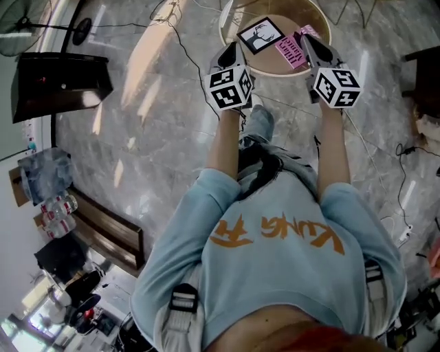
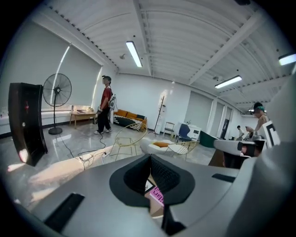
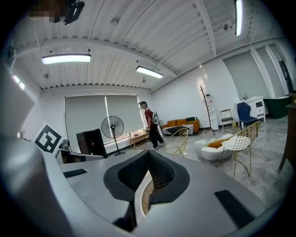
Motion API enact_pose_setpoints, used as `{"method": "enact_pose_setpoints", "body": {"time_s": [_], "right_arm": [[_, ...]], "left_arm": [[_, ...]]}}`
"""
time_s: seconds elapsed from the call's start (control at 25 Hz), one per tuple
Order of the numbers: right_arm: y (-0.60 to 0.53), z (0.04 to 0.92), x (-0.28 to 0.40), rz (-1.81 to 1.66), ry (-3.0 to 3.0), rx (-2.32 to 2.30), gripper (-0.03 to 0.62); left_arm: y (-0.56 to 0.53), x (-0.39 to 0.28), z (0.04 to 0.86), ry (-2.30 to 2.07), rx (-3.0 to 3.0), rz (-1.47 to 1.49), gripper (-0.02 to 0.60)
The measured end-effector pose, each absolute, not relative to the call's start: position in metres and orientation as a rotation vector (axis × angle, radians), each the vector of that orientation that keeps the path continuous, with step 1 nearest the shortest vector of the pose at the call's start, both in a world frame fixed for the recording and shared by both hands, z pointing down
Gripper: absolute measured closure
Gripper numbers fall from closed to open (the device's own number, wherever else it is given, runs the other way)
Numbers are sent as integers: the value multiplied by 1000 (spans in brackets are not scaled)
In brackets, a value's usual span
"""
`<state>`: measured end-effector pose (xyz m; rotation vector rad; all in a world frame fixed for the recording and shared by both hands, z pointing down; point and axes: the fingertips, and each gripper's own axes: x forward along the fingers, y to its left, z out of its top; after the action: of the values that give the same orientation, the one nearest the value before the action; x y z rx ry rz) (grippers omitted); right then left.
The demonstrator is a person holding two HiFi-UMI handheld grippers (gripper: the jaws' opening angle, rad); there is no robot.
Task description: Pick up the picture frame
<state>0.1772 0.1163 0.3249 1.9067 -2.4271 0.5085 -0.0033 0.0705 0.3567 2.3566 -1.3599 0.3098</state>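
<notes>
The picture frame, black-edged with a deer drawing on white, lies on a round wooden table at the top of the head view. Beside it, to the right, lies a pink card. My left gripper is shut and empty, its tips at the table's near edge just left of the frame. My right gripper is also shut and empty, with its tips over the pink card's right side. In the left gripper view, the left gripper stands closed, and the frame's corner and the pink card show below it.
A black standing panel is on the floor at the left, with a fan beyond it. Cables run across the marble floor. Wire chairs and people stand further back in the room. A dark bench lies at the lower left.
</notes>
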Motion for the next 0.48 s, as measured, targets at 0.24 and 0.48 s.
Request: {"method": "enact_pose_setpoints", "body": {"time_s": [0.24, 0.48], "right_arm": [[27, 353, 201, 616, -2346, 1910, 597], [-11, 386, 214, 711, -2291, 1841, 597]], "left_arm": [[-14, 16, 405, -1308, 2251, 358, 561], [-51, 40, 443, -1271, 2163, 406, 561]]}}
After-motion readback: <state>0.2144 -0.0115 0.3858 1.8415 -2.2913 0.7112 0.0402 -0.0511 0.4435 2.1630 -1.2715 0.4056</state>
